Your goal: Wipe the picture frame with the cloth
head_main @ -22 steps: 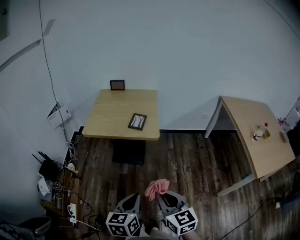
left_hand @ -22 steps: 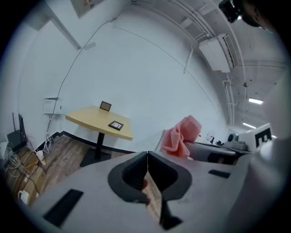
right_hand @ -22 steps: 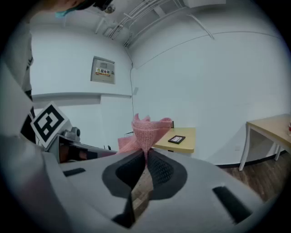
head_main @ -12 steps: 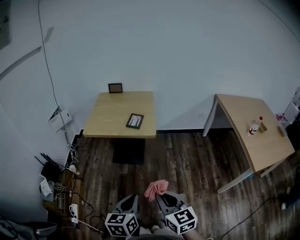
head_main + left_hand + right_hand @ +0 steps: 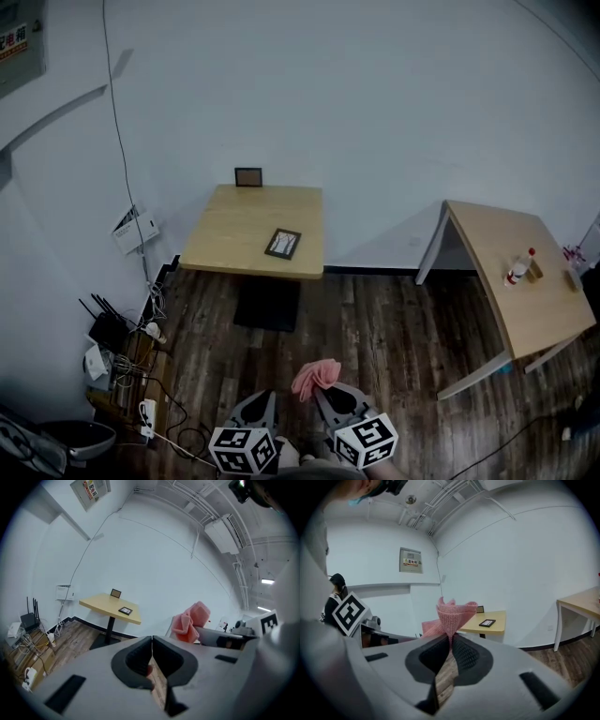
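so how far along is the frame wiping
Done: the pink knitted cloth is picked up, pinched in the right gripper. In hand: only that; the left gripper is shut and empty. Left: all the wiping; the flat dark picture frame lies on the wooden table across the room, not yet reached.

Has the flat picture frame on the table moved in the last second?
No. The picture frame keeps its spot near the table's front right corner; only the head view itself has shifted.
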Available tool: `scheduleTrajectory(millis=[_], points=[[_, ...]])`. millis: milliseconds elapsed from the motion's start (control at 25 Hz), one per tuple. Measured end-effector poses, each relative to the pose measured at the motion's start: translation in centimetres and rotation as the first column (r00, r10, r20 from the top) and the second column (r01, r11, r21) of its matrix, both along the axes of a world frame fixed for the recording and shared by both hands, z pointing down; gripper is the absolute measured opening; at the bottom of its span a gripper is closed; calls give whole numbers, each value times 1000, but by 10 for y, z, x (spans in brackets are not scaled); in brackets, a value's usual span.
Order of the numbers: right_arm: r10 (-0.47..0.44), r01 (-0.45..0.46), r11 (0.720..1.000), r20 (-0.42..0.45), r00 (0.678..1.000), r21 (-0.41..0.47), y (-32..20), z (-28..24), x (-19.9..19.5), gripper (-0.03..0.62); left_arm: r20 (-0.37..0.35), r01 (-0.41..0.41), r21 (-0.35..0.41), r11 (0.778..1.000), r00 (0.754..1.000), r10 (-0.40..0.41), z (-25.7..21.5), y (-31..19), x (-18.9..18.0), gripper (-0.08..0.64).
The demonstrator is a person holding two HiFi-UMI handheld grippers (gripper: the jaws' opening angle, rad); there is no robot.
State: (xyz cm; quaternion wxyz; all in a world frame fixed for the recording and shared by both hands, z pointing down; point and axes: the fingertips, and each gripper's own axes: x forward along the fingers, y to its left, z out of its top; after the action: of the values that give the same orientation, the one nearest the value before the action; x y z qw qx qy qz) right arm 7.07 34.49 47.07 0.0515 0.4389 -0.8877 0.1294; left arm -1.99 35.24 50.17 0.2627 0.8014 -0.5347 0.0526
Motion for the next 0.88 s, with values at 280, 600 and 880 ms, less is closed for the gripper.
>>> scheduleTrajectory(millis=[280, 600, 880], points=[[-3, 3, 1000, 19, 1000, -3, -19, 0, -5, 14, -4, 21, -21, 1000, 1000, -21, 10, -20, -12, 5], [63, -64, 997, -10, 998, -51, -79, 20, 9, 14, -17, -18, -44, 999, 1000, 17, 22, -95, -5, 5], [88, -90, 995, -29, 996, -53, -163, 14, 1, 14, -24, -48, -66, 997, 999, 47, 25, -176, -12, 5]])
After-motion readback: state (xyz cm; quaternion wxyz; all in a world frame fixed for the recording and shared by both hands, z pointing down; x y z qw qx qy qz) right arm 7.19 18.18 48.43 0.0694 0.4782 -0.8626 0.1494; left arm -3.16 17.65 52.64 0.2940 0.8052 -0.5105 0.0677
